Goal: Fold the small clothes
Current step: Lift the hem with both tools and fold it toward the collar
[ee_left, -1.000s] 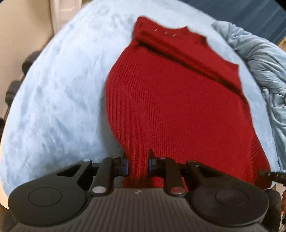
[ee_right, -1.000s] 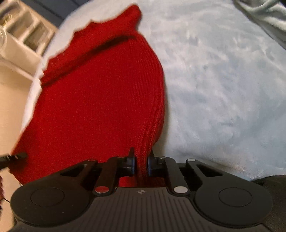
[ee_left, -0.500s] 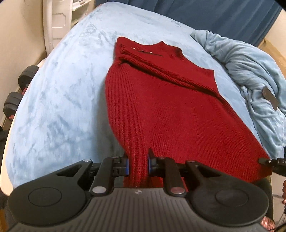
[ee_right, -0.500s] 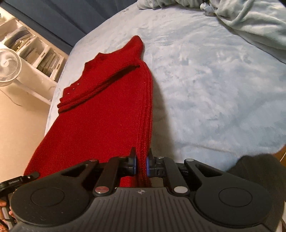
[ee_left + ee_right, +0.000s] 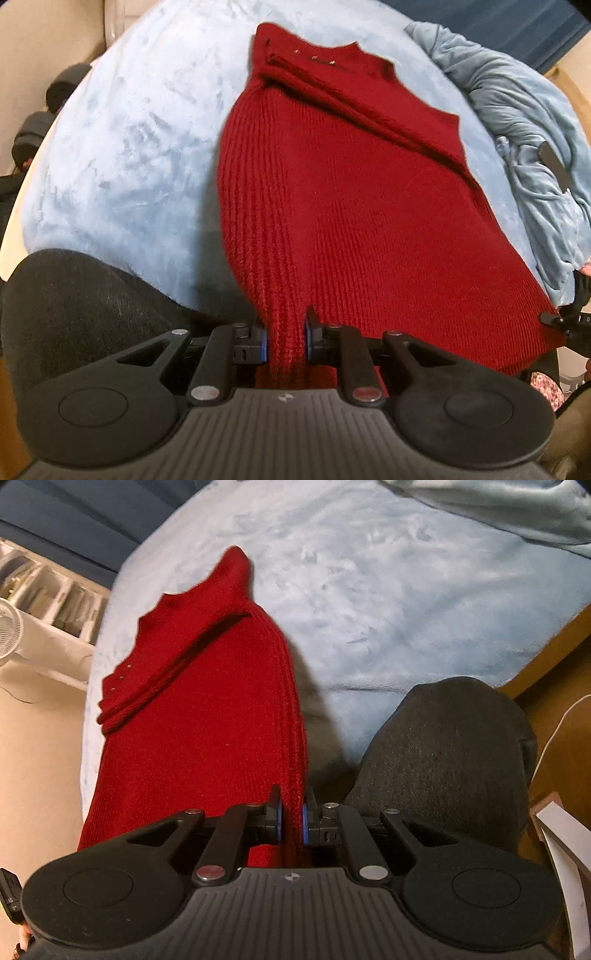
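Note:
A red knitted sweater (image 5: pixel 354 192) lies stretched lengthwise on a light blue blanket (image 5: pixel 122 147), neck end far, sleeves folded across its upper part. My left gripper (image 5: pixel 285 334) is shut on the sweater's near left hem corner. My right gripper (image 5: pixel 291 814) is shut on the near right hem corner of the sweater (image 5: pixel 207 716). Both hold the hem lifted at the bed's near edge. The right gripper's tip shows at the far right of the left wrist view (image 5: pixel 565 319).
A rumpled grey-blue duvet (image 5: pixel 524 122) lies to the right of the sweater. A dark knee sits beside each gripper (image 5: pixel 74 306) (image 5: pixel 450 753). Dumbbells (image 5: pixel 40 122) stand on the floor at left. A white shelf and fan (image 5: pixel 33 627) stand beyond the bed. A wooden bed frame (image 5: pixel 546 657) runs at right.
Both grippers, still holding the hem, have pulled back toward me and the bed's near edge. My knees have come into view. The sweater looks drawn out longer.

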Motion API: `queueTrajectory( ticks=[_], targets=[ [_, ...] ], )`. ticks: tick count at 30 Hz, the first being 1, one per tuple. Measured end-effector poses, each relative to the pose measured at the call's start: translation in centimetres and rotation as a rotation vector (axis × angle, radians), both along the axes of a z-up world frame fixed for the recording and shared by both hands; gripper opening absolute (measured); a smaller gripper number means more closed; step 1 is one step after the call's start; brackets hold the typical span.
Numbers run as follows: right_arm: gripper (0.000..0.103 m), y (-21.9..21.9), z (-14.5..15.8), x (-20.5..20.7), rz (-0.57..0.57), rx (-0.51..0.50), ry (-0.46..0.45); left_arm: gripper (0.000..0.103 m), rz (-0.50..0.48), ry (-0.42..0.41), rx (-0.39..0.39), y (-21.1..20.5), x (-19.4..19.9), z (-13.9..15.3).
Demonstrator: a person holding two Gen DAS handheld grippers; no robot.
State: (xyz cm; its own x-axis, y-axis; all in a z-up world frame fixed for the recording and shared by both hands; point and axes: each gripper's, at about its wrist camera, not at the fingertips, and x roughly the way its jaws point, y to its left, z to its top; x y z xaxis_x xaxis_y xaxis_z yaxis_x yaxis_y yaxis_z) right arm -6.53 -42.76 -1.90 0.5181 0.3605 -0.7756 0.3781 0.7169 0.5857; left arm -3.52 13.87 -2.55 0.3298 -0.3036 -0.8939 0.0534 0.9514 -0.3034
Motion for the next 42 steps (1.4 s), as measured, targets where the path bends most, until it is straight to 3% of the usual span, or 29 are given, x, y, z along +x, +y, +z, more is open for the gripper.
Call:
queueTrajectory(
  ticks=[6,10,13,15,16,17,18,19,21,25,28,34,38,39,40,41,42],
  targets=[
    [0.009,0.2,2.5,6.1,0.047,-0.040,-0.025,0.019,-0.030,-0.053,-0.050,-0.5,6.5,3.3],
    [0.009,1.0,5.0,15.8,0.079,-0.075,-0.087,0.019,-0.015,-0.113,-0.078,-1.2,16.1,5.6],
    [0.009,2.2,6.4,25.6,0.081,-0.115,-0.121,0.020,0.040,-0.158,-0.083,-2.2,25.3,6.7],
    [0.011,2.2,6.6,31.8,0.008,-0.150,-0.128,0.031,0.104,-0.192,-0.120,-2.4,31.6,6.3],
    [0.021,2.3,6.1,34.8,-0.014,-0.194,-0.126,0.042,0.134,-0.220,-0.102,-2.3,34.5,5.7],
    [0.056,2.2,5.4,37.0,-0.039,-0.216,-0.106,0.077,0.197,-0.223,-0.042,-1.9,36.9,5.1],
    [0.077,2.0,4.5,38.5,-0.057,-0.224,-0.070,0.092,0.265,-0.213,0.021,-1.4,38.6,4.5],
    [0.095,1.8,3.7,39.1,-0.071,-0.231,-0.047,0.092,0.304,-0.218,0.050,-0.9,39.6,4.3],
    [0.092,1.2,2.8,38.3,-0.092,-0.208,-0.101,0.092,0.333,-0.236,0.038,0.5,40.0,3.7],
    [0.092,-0.7,-0.5,35.5,-0.161,-0.159,-0.170,0.092,0.275,-0.242,0.009,1.3,38.3,1.3],
    [0.092,-1.5,-3.5,35.0,-0.196,-0.154,-0.138,0.092,0.214,-0.245,0.024,-0.1,37.1,-0.7],
    [0.092,-0.3,-6.0,35.2,-0.173,-0.106,-0.123,0.092,0.056,-0.285,0.149,-5.1,37.9,-1.9],
    [0.090,0.8,-6.1,35.1,-0.154,-0.118,-0.143,0.088,0.029,-0.279,0.200,-7.3,39.7,-2.4],
    [0.085,1.0,-6.2,35.2,-0.153,-0.121,-0.146,0.067,0.028,-0.260,0.210,-7.6,40.2,-2.8],
    [0.058,1.1,-6.2,35.1,-0.140,-0.116,-0.152,0.046,0.025,-0.229,0.222,-7.7,40.7,-3.4],
    [0.019,1.3,-6.1,35.1,-0.121,-0.112,-0.158,0.013,0.033,-0.205,0.252,-7.8,41.1,-3.7],
    [0.013,1.5,-5.9,34.9,-0.112,-0.122,-0.166,0.012,0.057,-0.210,0.261,-7.6,40.8,-3.7]
  ],
)
